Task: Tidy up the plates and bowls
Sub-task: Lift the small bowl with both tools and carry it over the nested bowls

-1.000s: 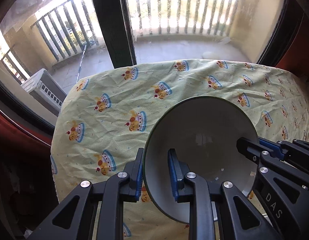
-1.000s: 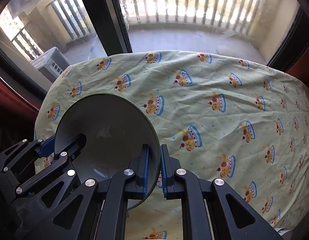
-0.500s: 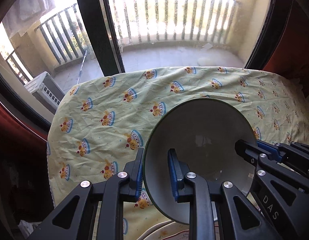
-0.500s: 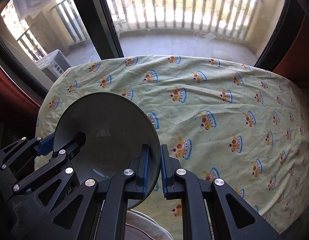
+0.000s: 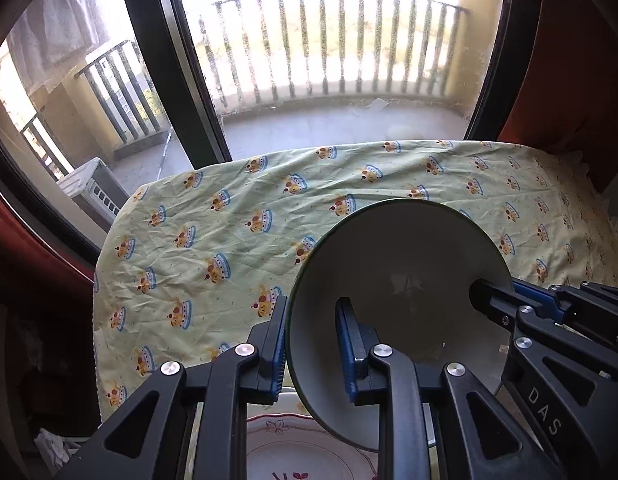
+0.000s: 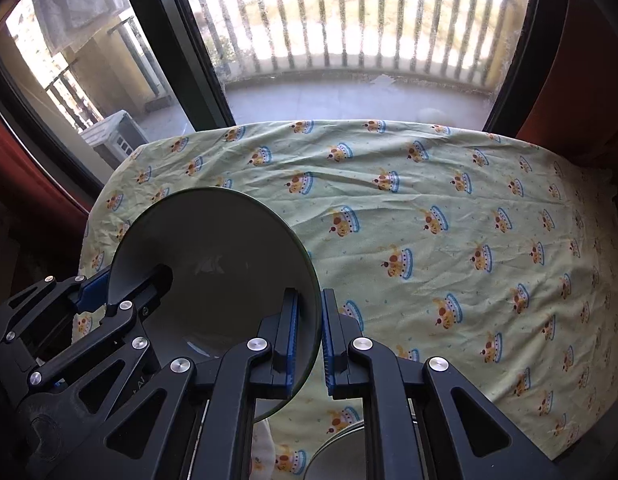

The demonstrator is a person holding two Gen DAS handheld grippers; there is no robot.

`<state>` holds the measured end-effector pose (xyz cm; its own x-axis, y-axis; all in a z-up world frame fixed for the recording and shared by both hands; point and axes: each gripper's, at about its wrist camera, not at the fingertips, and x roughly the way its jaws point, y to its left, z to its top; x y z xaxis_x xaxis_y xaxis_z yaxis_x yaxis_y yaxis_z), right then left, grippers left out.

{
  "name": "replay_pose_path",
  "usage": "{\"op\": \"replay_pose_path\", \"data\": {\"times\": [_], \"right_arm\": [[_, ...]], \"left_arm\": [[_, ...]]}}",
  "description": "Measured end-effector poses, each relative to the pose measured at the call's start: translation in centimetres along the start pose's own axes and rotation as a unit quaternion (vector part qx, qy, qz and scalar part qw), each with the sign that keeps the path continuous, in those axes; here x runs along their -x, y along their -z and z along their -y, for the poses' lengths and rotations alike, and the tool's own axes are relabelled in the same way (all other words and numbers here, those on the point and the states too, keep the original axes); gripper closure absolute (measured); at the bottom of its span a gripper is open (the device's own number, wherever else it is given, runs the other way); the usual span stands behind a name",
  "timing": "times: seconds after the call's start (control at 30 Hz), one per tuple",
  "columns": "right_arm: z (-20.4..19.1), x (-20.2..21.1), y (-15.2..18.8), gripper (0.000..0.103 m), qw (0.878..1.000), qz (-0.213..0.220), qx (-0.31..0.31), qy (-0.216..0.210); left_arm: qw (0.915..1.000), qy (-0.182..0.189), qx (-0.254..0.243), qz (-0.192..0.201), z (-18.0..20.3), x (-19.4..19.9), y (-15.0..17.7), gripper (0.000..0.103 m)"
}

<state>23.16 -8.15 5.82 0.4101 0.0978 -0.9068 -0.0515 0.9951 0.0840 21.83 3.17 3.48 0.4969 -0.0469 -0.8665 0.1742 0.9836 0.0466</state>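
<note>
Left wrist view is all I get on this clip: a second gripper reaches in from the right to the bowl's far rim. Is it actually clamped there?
Observer: Yes. In the right wrist view the right gripper has one blue pad inside the green-rimmed bowl and one outside, shut on its rim.
Operator: Is anything below the bowl besides the flowered plate at my bottom edge?
Observer: The right wrist view shows the edge of a round grey dish on the cloth, below that gripper. I cannot tell whether it is a bowl or a plate.
</note>
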Motion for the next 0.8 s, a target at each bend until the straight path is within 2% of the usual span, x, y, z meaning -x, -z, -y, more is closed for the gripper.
{"op": "replay_pose_path", "data": {"times": [0.37,0.63,0.8], "right_arm": [[4.9,3.6,3.3,0.090,1.000,0.011,0.018,-0.001],[7.5,4.7,6.2,0.090,1.000,0.007,0.027,-0.010],[8.6,5.5,8.2,0.090,0.999,0.003,0.033,-0.015]], "left_arm": [[0.9997,0.007,0.017,0.015,5.0,2.6,2.3,0.082],[0.9992,0.012,0.037,0.009,7.4,3.6,4.7,0.082],[0.9994,0.013,0.032,0.001,8.8,4.1,6.4,0.082]]}}
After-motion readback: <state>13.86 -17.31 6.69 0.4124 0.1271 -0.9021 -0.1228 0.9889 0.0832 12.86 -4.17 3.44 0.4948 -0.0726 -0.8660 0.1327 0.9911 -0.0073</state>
